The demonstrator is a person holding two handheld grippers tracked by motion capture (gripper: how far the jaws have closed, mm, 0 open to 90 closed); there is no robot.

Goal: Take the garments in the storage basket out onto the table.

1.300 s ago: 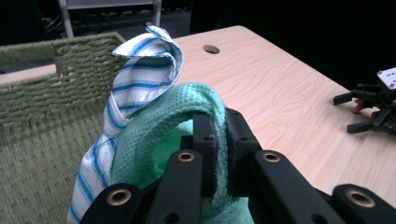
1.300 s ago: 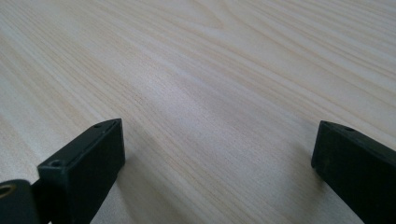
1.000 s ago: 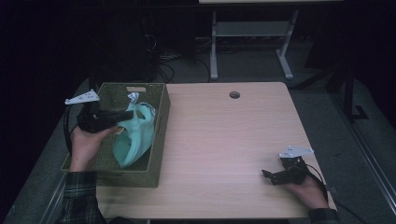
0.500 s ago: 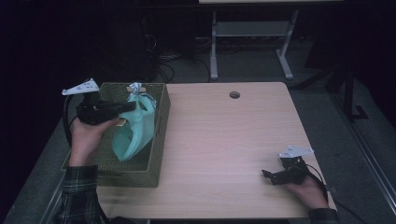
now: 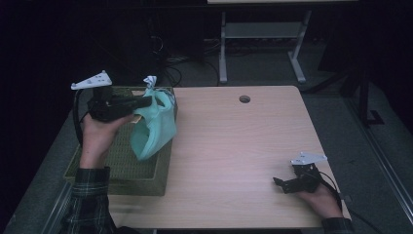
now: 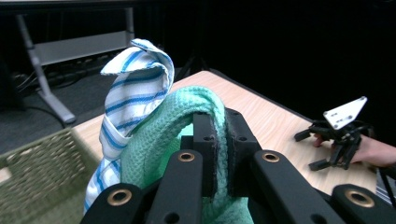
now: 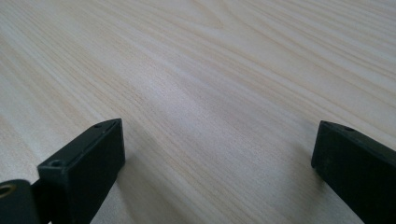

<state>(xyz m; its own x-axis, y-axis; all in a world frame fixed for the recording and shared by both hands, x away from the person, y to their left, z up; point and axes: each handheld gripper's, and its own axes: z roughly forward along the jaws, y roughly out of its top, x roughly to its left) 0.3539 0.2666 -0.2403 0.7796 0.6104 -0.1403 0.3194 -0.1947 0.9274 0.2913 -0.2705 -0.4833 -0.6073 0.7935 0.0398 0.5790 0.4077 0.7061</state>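
Observation:
My left gripper [image 5: 146,102] is shut on a teal green cloth [image 5: 152,131], which hangs from its jaws above the right edge of a woven olive basket [image 5: 117,168]. In the left gripper view the green cloth [image 6: 159,135] is pinched between the pads, and a blue-and-white striped cloth [image 6: 133,98] rises with it; its tip [image 5: 150,81] pokes up beside the jaws. My right gripper [image 5: 278,184] rests on the table near the front right corner, jaws open with bare wood between its fingers [image 7: 84,163]. It also appears far off as the right gripper [image 6: 322,149].
The wooden table [image 5: 234,146] has a round cable hole [image 5: 244,99] near its far edge. The basket sits at the table's left side. A metal table frame [image 5: 258,39] stands on the dark floor behind.
My left gripper has risen and moved away from me, lifting the green cloth higher out of the basket. The right gripper has stayed put.

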